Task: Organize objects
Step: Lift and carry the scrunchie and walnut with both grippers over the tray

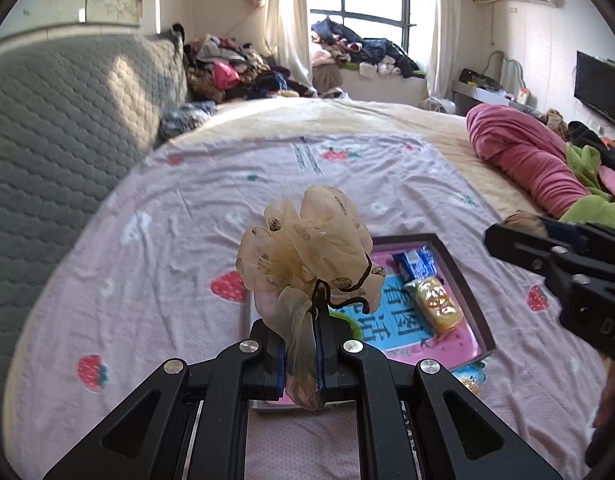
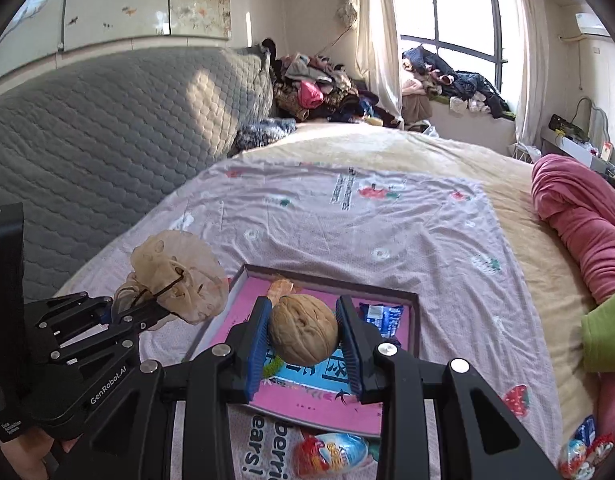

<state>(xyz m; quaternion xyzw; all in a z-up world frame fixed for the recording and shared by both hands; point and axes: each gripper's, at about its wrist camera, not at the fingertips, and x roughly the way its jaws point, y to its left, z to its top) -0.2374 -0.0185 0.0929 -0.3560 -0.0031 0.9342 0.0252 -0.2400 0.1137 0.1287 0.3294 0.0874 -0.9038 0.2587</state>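
From my left wrist camera, my left claw [image 1: 301, 354] is clenched on the trailing end of a beige mesh hair scrunchie [image 1: 307, 248], which puffs up above my fingertips, over the near left corner of the tray [image 1: 469, 288]. A yellow snack packet [image 1: 437, 310] and a blue wrapper [image 1: 417, 262] lie inside the tray.

From my right wrist camera, my right claw [image 2: 303, 340] grips a walnut [image 2: 303, 330] squarely between both blue pads, hanging above the tray's pink floor [image 2: 235, 320]. A wrapped chocolate egg [image 2: 331, 454] lies on the sheet [image 2: 447, 248] just outside the tray.
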